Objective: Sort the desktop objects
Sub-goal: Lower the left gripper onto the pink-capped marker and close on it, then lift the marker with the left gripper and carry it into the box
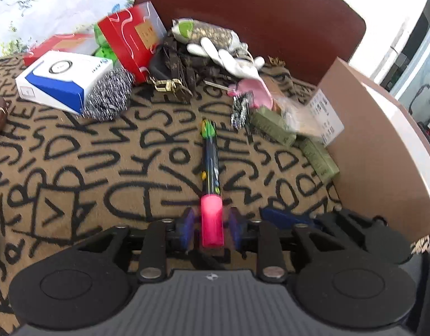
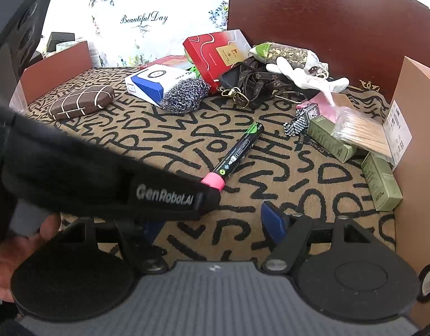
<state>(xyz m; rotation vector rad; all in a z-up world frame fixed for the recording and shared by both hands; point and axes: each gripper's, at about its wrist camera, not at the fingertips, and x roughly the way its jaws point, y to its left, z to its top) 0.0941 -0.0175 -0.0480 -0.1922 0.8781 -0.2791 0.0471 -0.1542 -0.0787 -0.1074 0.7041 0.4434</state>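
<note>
A black marker with a pink cap lies on the letter-patterned cloth, pointing away. My left gripper has its blue fingers on both sides of the pink cap and looks shut on it. The marker also shows in the right wrist view, with the left gripper's black body covering its cap end. My right gripper is open and empty over the cloth, its right blue finger in view, its left one mostly hidden behind the left gripper.
At the back lie a blue-white box, a steel scourer, a red box, brown straps, a white glove. Green boxes and cotton swabs sit right by a cardboard wall. A brown case lies left.
</note>
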